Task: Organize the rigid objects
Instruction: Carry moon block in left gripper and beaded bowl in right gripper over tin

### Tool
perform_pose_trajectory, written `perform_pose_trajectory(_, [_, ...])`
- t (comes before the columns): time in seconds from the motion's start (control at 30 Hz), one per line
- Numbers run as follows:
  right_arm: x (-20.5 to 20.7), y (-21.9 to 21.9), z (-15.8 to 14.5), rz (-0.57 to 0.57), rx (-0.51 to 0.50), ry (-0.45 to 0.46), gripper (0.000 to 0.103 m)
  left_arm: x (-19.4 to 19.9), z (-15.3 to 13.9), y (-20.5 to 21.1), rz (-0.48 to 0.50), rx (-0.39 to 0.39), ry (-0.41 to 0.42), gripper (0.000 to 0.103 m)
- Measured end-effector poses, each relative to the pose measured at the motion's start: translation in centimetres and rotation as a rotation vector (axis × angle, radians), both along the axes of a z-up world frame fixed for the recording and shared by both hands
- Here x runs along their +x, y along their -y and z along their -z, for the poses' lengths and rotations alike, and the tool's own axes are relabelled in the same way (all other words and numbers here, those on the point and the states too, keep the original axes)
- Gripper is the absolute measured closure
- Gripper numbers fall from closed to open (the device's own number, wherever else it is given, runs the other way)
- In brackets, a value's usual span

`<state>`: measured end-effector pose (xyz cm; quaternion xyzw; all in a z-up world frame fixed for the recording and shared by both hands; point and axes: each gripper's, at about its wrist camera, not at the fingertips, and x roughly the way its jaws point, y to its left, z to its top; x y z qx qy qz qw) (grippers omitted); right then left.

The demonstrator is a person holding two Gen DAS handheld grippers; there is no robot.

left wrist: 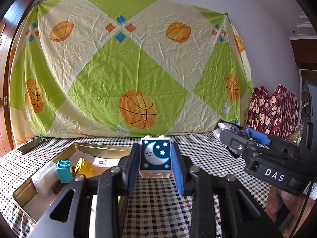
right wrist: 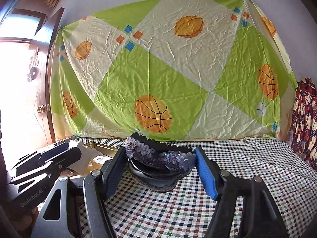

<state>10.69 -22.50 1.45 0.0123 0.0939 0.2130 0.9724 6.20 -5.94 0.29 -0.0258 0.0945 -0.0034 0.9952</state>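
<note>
— Which step is this, would you say?

— Mid-carry, I'd judge: both grippers are loaded and held above the checked tablecloth [left wrist: 198, 158], with the open gold tin [left wrist: 95, 147] off to the left. The left gripper [left wrist: 155, 158] has its fingers narrowed onto a toy brick printed with a crescent moon [left wrist: 155, 155] — the blue pads touch both its side faces and it stands upright between them.

— And the right one?

— The right gripper [right wrist: 160, 158] is spread wider, clamped across a purple sequinned hair accessory [right wrist: 158, 154] with something dark and glossy hanging beneath it — what that part is, I cannot tell.

— What does the next move call for?

— Probably swinging the moon brick left over the tin, where a turquoise brick [left wrist: 63, 168] and a yellow brick [left wrist: 85, 167] already sit, then lowering it into the free space before letting go.
</note>
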Motion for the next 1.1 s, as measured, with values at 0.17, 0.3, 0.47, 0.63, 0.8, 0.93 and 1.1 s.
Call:
perform_pose_trajectory(0.17, [-0.7,-0.1,0.1,-0.010,0.014,-0.016,0.033,-0.4,0.1,-0.5,-0.002,-0.003,-0.006,0.073])
perform_pose_trajectory(0.3, [-1.0,-0.3,0.1,-0.018,0.023,-0.025,0.033,-0.8,0.1,-0.8,-0.002,-0.001,-0.008,0.073])
perform_pose_trajectory(0.47, [-1.6,-1.0,0.2,-0.036,0.022,-0.025,0.033,-1.3,0.0,-1.3,-0.010,-0.001,-0.008,0.073])
perform_pose_trajectory(0.63, [-2.3,-2.0,0.3,-0.059,0.017,-0.026,0.033,-1.7,0.0,-1.9,-0.018,-0.003,-0.004,0.073])
perform_pose_trajectory(0.8, [-3.0,-2.8,0.5,-0.079,0.008,-0.027,0.033,-2.3,-0.1,-2.3,-0.026,-0.001,0.003,0.073])
perform_pose_trajectory(0.93, [-3.3,-3.5,0.6,-0.092,0.003,-0.029,0.033,-2.6,-0.1,-2.8,-0.035,0.001,0.005,0.073])
perform_pose_trajectory(1.1, [-3.5,-4.2,0.6,-0.108,-0.002,-0.034,0.033,-2.8,-0.1,-3.7,-0.053,-0.006,0.002,0.073])
